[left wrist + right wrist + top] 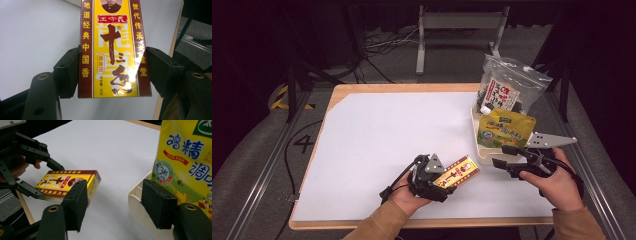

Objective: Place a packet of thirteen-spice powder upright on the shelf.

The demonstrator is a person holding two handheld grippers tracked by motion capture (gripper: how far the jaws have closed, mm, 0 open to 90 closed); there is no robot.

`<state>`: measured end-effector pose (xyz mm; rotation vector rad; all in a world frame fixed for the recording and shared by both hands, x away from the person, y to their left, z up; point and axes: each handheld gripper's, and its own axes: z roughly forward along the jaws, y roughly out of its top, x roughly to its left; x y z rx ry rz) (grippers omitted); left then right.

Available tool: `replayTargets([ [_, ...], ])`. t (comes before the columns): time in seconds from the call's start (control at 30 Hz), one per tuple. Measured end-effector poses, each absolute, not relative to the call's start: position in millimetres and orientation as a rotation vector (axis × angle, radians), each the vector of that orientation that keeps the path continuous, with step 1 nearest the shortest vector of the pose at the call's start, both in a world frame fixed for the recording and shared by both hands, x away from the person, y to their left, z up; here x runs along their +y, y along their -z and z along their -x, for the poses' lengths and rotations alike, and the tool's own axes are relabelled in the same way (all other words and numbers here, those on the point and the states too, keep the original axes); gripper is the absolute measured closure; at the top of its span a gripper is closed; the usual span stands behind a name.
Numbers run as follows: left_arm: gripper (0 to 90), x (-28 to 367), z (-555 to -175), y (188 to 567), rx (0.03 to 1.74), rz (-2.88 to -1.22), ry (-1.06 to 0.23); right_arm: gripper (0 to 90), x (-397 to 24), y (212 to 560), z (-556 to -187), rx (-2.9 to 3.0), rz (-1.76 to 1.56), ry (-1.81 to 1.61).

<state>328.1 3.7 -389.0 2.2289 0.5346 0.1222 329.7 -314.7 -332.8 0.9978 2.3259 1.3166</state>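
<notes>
In the high view, the left gripper (443, 181) sits near the table's (377, 125) near edge, its hand (404, 197) partly cut off, and it clamps a yellow and maroon box (457, 171) by its long sides. The box's far end leaves the left gripper view; red Chinese characters run down its face. It is held off the table, just left of the right gripper (498, 156), whose jaws stand wide with nothing between them. Behind that gripper a white tray (474, 131) holds a yellow pouch (506, 129).
</notes>
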Motion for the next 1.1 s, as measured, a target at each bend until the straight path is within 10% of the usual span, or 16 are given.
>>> replayTargets([
  [1.1,32.5,38.5,-325.5,397.9,0.411,-1.95,-0.327,38.1,-273.2,288.5,-347.1,2.428,-0.95,-1.299],
])
